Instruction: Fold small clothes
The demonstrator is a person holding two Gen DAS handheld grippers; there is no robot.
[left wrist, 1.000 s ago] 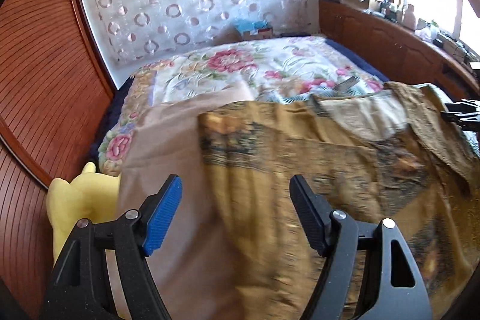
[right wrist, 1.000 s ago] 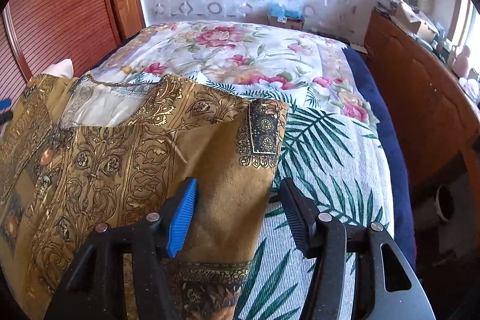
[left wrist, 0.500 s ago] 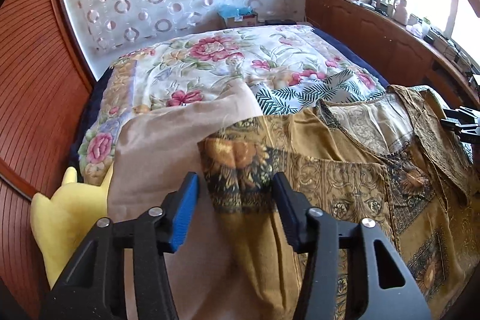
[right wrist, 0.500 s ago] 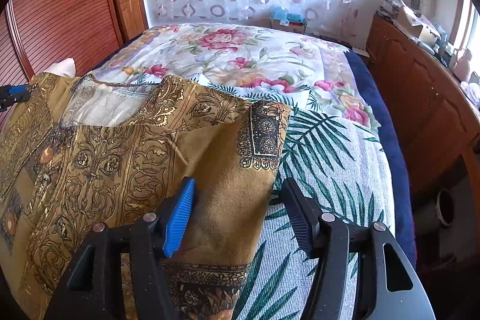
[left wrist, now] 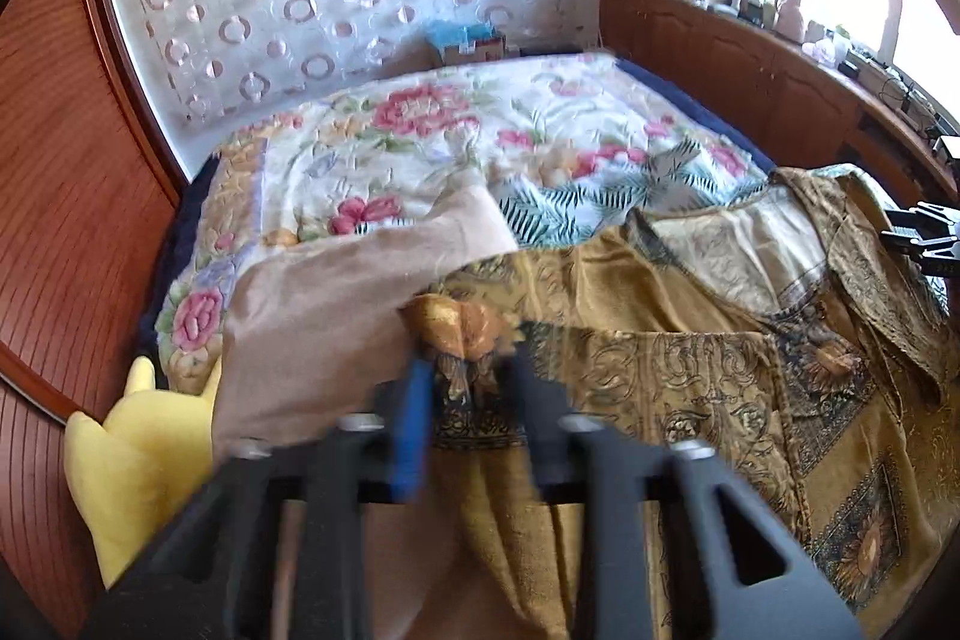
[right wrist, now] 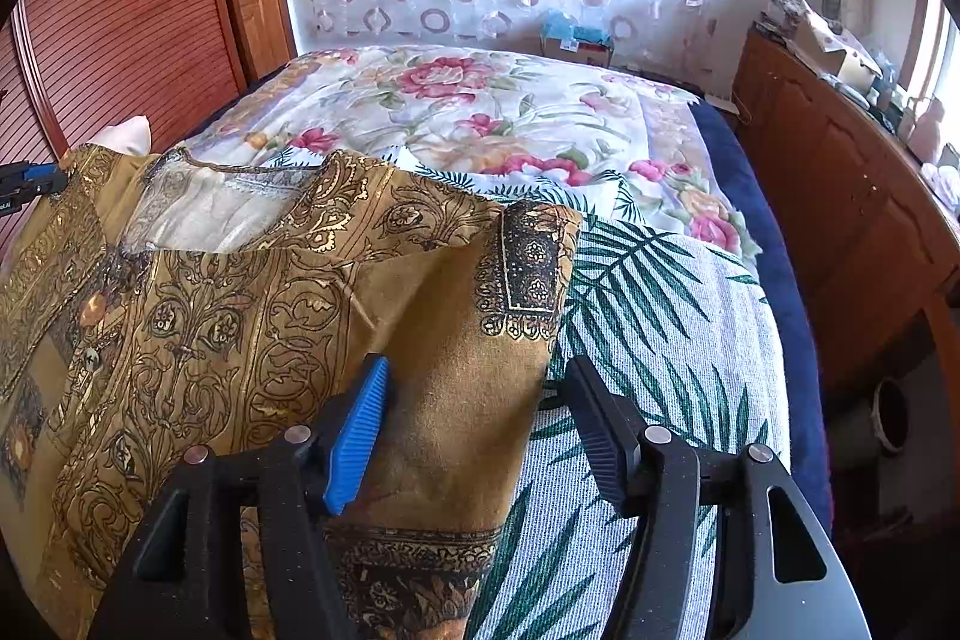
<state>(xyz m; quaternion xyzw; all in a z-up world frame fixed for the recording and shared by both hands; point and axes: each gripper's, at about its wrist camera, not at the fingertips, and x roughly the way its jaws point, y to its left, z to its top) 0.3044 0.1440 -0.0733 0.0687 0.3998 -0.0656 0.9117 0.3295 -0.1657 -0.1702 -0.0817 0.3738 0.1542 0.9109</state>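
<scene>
A mustard-gold patterned top (left wrist: 708, 364) lies spread on the bed; it also shows in the right wrist view (right wrist: 252, 304). My left gripper (left wrist: 465, 394) is shut on the bunched left sleeve (left wrist: 462, 328) of the top, blurred by motion. My right gripper (right wrist: 474, 400) is open, its jaws wide apart over the right sleeve (right wrist: 516, 274), which lies flat on a palm-leaf cloth. The right gripper's tip shows at the right edge of the left wrist view (left wrist: 918, 232); the left gripper's blue tip shows at the left edge of the right wrist view (right wrist: 30, 178).
A beige cloth (left wrist: 336, 316) lies under the top's left side. A floral quilt (right wrist: 468, 106) covers the bed behind. A palm-leaf cloth (right wrist: 660, 316) lies at right. A yellow plush (left wrist: 132, 454) sits at the bed's left edge. Wooden cabinets (right wrist: 852, 196) line the right; a wooden wall (left wrist: 54, 172) the left.
My left gripper closed from wide open onto the left sleeve and bunched it up. My right gripper stayed open over the right sleeve, barely moving.
</scene>
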